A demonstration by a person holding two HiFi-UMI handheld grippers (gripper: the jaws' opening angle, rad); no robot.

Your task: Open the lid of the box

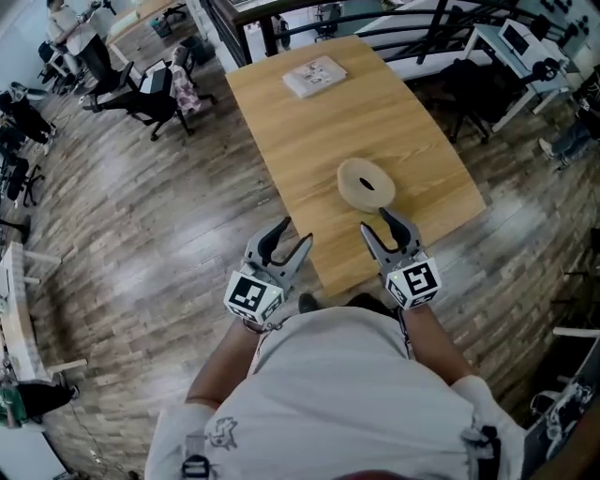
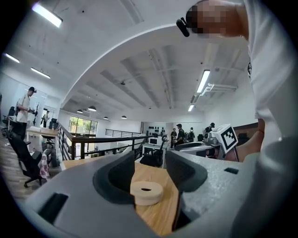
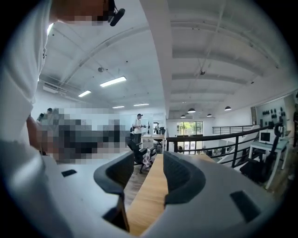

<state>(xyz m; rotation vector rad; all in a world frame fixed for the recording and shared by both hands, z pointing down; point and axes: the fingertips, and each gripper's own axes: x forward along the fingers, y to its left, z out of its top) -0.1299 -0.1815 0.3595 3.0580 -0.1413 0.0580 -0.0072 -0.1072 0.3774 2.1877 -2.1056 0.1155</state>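
Dark wood planks make up the floor [image 1: 141, 244] to the left of the table [image 1: 281, 103], and black office chairs [image 1: 141, 94] stand there, well apart from the table's far left corner.

The left gripper [image 1: 292, 234] hangs off the table's near left corner, over the floor rather than over the tabletop. In the left gripper view its jaws stand partly apart with nothing between the pads. Through the gap the left gripper [image 2: 150, 160] looks across the light wooden tabletop [image 2: 160, 214] at the box [image 2: 146, 192], which lies beyond the fingertips and clear of them.

On the table's far end lies a flat white packet [image 1: 314, 75], well apart from everything else on the tabletop. The box [image 1: 366, 183] is a low, rounded, beige thing on the near half of the table, towards the right side. Its lid sits on it, and a dark slot shows in the top.

The right gripper [image 1: 377, 225] is over the table's near edge, just beside the box on the person's side. In the right gripper view the right gripper [image 3: 148, 162] has its jaws wide apart and empty. Only the table's edge [image 3: 149, 195] runs between them, and the box does not appear there.

Right of the table stand white desks [image 1: 506, 56] and black railings [image 1: 441, 19].
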